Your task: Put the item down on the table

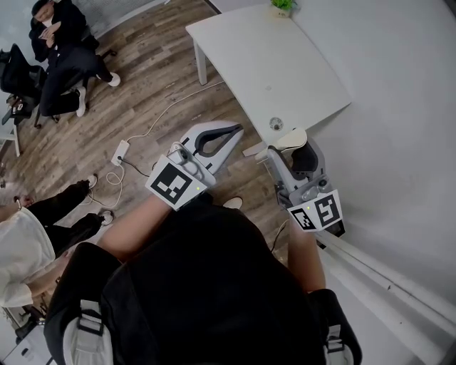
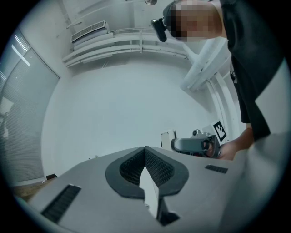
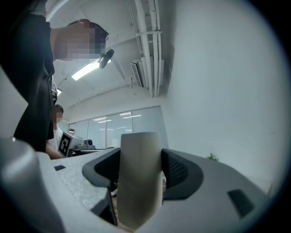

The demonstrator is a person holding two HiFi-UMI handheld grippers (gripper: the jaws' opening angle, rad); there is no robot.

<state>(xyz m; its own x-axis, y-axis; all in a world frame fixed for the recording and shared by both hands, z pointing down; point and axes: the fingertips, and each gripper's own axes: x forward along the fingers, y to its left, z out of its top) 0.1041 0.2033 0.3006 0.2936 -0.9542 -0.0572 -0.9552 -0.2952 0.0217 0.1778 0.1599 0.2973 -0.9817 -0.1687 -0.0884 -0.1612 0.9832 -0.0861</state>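
The pale item [image 3: 139, 182], judged light and crushable, is clamped at its sides by the right gripper [image 1: 292, 146]; the left gripper [image 1: 232, 132] is pressed together, empty.

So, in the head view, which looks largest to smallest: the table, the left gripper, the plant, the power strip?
1. Table
2. Left gripper, though it is nearest the camera.
3. Power strip and plant: both small and alike, and the frame edge cuts the plant, so I do not rank them.
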